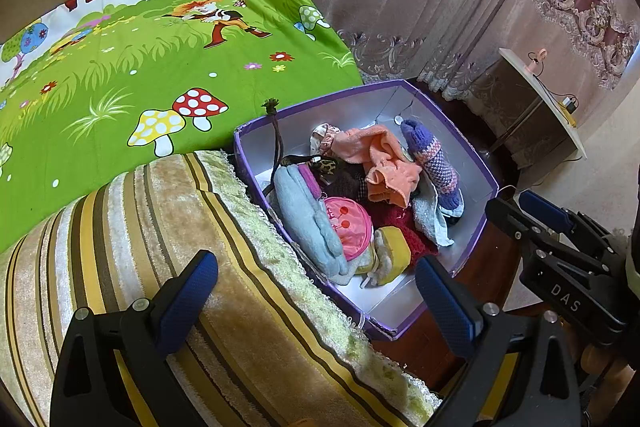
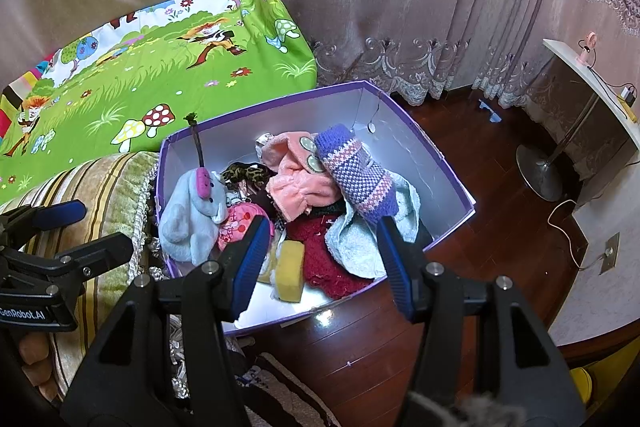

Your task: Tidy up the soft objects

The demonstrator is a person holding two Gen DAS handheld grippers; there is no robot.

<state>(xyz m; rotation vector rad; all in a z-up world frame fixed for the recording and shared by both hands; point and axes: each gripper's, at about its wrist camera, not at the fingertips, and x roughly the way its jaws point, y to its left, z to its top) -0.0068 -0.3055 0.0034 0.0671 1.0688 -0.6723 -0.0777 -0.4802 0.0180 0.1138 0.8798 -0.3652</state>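
Note:
A purple-edged cardboard box (image 1: pixel 476 151) (image 2: pixel 440 155) stands on the floor beside the bed. It holds several soft things: a grey-blue plush elephant (image 2: pixel 192 215) (image 1: pixel 308 219), a pink fleece garment (image 2: pixel 296 183) (image 1: pixel 380 155), a purple striped knit sock (image 2: pixel 356 175) (image 1: pixel 434 159), a light blue towel (image 2: pixel 360 243), a red knit piece (image 2: pixel 324 255) and a yellow sponge-like item (image 2: pixel 290 267) (image 1: pixel 394 251). My left gripper (image 1: pixel 316 299) is open and empty above the striped bed cover. My right gripper (image 2: pixel 324 263) is open and empty above the box's near end.
A striped velvet cover (image 1: pixel 200 267) lies on the bed edge, with a green cartoon sheet (image 1: pixel 140 79) behind it. Curtains (image 2: pixel 400 7) hang at the back. A fan base (image 2: pixel 540 167), a cable and a side table (image 2: pixel 592 79) stand on the wooden floor at the right.

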